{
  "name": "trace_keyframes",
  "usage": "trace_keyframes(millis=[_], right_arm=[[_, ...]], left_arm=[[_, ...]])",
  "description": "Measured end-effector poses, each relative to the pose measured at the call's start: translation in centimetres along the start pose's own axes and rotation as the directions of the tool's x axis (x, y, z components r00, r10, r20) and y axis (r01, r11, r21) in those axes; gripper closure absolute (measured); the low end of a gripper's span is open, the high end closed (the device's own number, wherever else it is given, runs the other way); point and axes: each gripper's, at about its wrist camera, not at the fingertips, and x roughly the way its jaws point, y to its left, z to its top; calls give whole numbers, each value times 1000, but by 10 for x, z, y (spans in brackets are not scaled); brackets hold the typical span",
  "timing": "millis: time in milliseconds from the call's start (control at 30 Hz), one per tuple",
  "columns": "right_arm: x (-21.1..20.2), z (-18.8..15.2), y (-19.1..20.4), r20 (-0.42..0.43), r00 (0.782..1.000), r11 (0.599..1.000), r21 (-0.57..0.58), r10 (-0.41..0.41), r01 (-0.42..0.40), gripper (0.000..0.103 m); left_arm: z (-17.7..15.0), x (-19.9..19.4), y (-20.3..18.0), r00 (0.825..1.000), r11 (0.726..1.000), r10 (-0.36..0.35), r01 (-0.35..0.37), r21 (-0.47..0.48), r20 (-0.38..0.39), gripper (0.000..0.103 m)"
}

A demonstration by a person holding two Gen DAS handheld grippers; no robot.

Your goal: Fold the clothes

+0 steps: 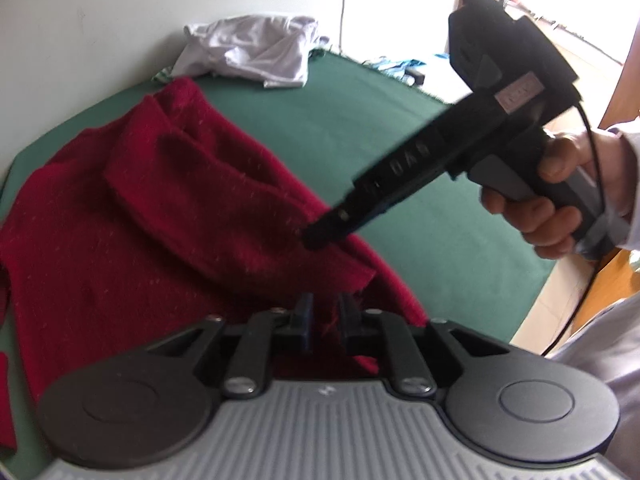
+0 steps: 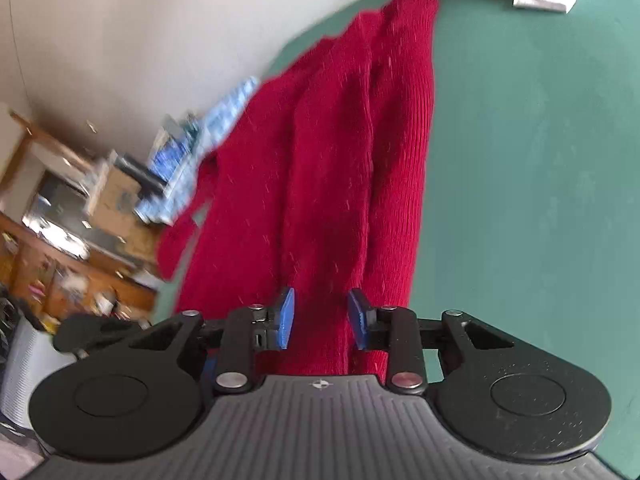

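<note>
Each gripper has a grey ribbed body flanked by two round black discs, with black linkage arms pinned by silver screws running up to the fingers. The left gripper [image 1: 325,316] carries dark, narrow fingers [image 1: 304,312]. The right gripper [image 2: 322,318] has blue ribbed fingers [image 2: 286,316]; seen from the left wrist, behind its fingers come a long black body with pale lettering, a grey pistol handle and a thin black cable [image 1: 591,184]. The hand [image 1: 548,204] on that handle emerges from a white sleeve [image 1: 630,168].

Green table cover [image 1: 360,128] — wooden shelves [image 2: 52,248], cardboard box [image 2: 120,200] beyond.
</note>
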Motion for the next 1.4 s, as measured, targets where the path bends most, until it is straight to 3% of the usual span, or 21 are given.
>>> trace_keyframes(millis=[33, 133, 200, 267, 433, 500, 733, 833, 933, 1000, 1067, 1100, 1233, 1333, 1400], right_arm=[[4, -2, 2, -16, 1000, 1000, -16, -10, 10, 70], [11, -6, 10, -45, 998, 997, -67, -35, 32, 98], [4, -5, 16, -31, 999, 995, -97, -36, 33, 98], [-7, -2, 25, 6, 999, 992, -124, -39, 39, 99], [-48, 0, 53, 83, 995, 978, -196, -54, 69, 99], [-59, -6, 59, 76, 995, 979, -190, -61, 75, 99], [-44, -26, 49, 51, 999, 998, 52, 19, -21, 99], [-49, -29, 41, 93, 994, 987, 143, 53, -66, 99], [-57, -25, 32, 166, 977, 959, 225, 137, -173, 99], [-57, -21, 35, 190, 968, 952, 224, 166, -208, 99], [-57, -20, 38, 185, 969, 956, 212, 163, -202, 98], [-56, -21, 38, 177, 972, 958, 212, 154, -190, 98], [-60, -33, 32, 119, 987, 969, 210, 108, -132, 98], [-57, -42, 25, 66, 993, 967, 229, 98, -111, 98], [-47, -46, 25, 7, 999, 979, 199, 43, -43, 98]], left_arm=[[-2, 2, 1, 1000, 1000, 12, -12, 3, -7, 84], [-6, 4, -3, 998, 997, 61, -60, 43, -19, 72], [-7, 6, -10, 995, 990, 97, -95, 100, -17, 63], [-7, 7, -16, 992, 980, 126, -123, 159, -6, 45], [-7, 4, -27, 994, 969, 106, -108, 223, 22, 42], [-9, 4, -34, 993, 963, 106, -113, 245, 42, 42], [-9, 15, -58, 984, 909, 138, -171, 379, 112, 39], [-6, 12, -60, 980, 885, 142, -188, 426, 138, 41], [-1, 5, -59, 978, 869, 124, -188, 458, 168, 40], [5, 4, -56, 979, 866, 117, -184, 465, 170, 46], [9, 7, -50, 983, 866, 114, -169, 470, 143, 89], [10, 8, -46, 986, 868, 108, -156, 472, 126, 94], [4, 5, -36, 995, 865, 63, -95, 493, 81, 96], [-6, 8, -39, 999, 835, 24, -40, 550, 37, 96], [-14, 18, -39, 1000, 812, 4, 11, 583, -24, 96]])
